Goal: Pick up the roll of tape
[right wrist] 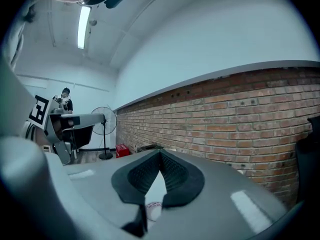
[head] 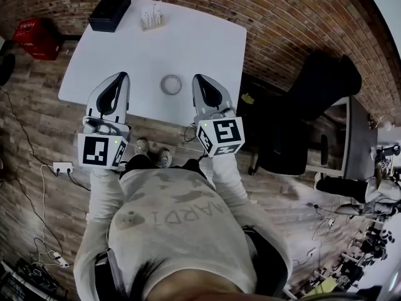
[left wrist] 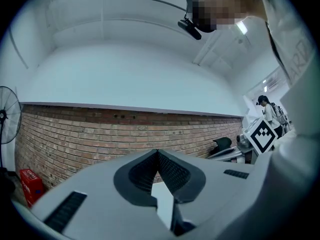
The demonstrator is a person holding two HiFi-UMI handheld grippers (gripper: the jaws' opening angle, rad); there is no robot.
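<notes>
The roll of tape (head: 170, 84) is a small grey ring lying flat on the white table (head: 200, 42), close to its near edge. My left gripper (head: 121, 75) hovers over the table just left of the roll, with its jaws closed tip to tip and nothing between them (left wrist: 158, 153). To the right of the roll is my right gripper (head: 199, 78), likewise shut and empty (right wrist: 160, 153). Both grippers point at the far brick wall, with the roll between them. A pale round shape (right wrist: 153, 210) shows low in the gap behind the right jaws; it may be the roll.
At the table's far edge stand a black box (head: 109, 10) and a small rack of clear items (head: 152, 19). A red box (head: 36, 37) sits on the floor at the left, and a black chair (head: 313, 105) at the right. A floor fan (right wrist: 105, 121) stands by the wall.
</notes>
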